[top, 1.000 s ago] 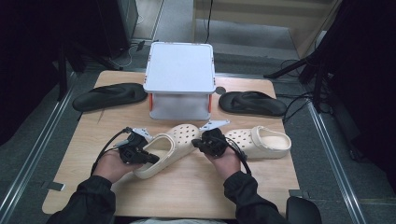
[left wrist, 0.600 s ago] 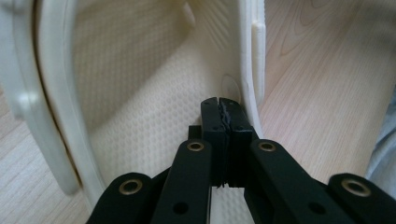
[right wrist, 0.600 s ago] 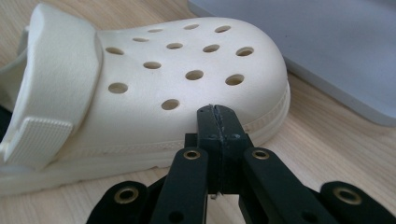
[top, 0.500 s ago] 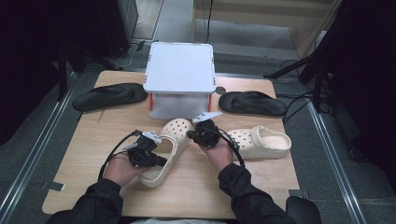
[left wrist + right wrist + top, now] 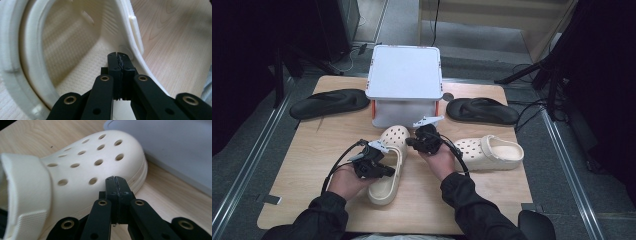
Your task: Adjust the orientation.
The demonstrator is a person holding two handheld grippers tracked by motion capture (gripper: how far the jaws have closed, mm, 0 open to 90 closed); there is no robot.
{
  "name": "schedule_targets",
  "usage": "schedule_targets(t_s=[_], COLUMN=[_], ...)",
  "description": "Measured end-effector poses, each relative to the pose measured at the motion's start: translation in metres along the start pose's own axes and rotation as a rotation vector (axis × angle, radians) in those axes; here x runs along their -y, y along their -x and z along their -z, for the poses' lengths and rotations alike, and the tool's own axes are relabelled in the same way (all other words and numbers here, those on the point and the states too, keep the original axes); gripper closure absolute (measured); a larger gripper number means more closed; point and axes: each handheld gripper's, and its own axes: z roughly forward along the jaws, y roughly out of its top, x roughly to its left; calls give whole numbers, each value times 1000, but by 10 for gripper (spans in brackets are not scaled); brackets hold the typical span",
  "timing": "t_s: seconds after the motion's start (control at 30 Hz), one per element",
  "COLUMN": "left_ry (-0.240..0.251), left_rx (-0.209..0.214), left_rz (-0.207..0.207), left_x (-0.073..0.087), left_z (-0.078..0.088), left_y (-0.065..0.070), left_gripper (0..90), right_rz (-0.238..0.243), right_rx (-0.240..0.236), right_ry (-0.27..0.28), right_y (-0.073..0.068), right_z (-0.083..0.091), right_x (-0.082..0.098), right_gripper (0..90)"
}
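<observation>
Near the middle of the table (image 5: 312,150), a cream clog (image 5: 388,165) lay with its toe toward the far edge and its heel toward the near edge. Its left side was partly hidden in the high view by the left gripper (image 5: 382,170) and the hand (image 5: 346,181) behind it. In the left gripper view that gripper (image 5: 119,56) had its jaws pressed together with nothing between them, the tips over the ridged footbed just beside the clog's side wall; contact could not be made out. The right gripper (image 5: 411,142) stood at the right of the clog's perforated toe. In the right gripper view its jaws (image 5: 115,180) were likewise closed on nothing, tips against or just short of the toe's sole edge; which could not be told. A white box (image 5: 404,75) stood at the far edge, just beyond the clog's toe. A second cream clog (image 5: 492,152) lay on its side toward the right edge. One black sandal (image 5: 329,102) lay at the far left corner, another black sandal (image 5: 482,111) at the far right, each partly overhanging the table edge.
</observation>
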Motion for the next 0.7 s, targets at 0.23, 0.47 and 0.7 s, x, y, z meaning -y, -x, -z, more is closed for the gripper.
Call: schedule_targets(t_s=[0.23,0.47,0.7], left_ry=[12,29,38], left_rx=[-4,2,15], left_rz=[25,23,28], left_x=[2,1,-1], left_z=[4,6,7], left_y=[-5,-5,-6], left_gripper=[900,900,892], right_rz=[21,28,63], right_rx=[-25,-31,-26], right_ry=[3,15,24], right_y=[-13,-14,-13], right_z=[2,-1,-4], right_x=[2,2,1], right_gripper=[900,897,856])
